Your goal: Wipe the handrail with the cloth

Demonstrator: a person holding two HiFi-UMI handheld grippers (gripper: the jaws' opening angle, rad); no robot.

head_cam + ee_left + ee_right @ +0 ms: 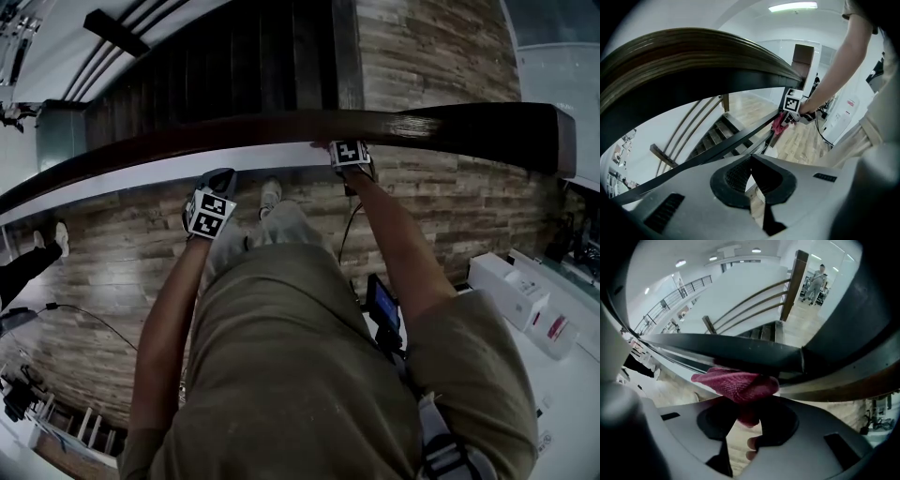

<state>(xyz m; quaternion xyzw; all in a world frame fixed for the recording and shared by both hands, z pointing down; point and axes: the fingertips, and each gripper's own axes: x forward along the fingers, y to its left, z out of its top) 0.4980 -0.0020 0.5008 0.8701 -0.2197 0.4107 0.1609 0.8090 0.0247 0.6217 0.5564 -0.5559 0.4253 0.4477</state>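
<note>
handrail (281, 129) crosses above stairs (234, 56); right claw (745, 414) grasps red cloth (736, 383), left claw (751, 162) clenched empty.

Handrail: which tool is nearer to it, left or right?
Right. The right tool is at the handrail, gripping the cloth; the left tool hangs apart from it, lower, shut and empty.

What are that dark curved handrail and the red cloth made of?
The dark curved handrail looks like wood under a glossy varnish: lengthwise grain streaks and a bright sheen show. The red cloth seems to be soft woven fabric, possibly microfibre: it has a fine ribbed texture, limp folds and a matte surface.
</note>
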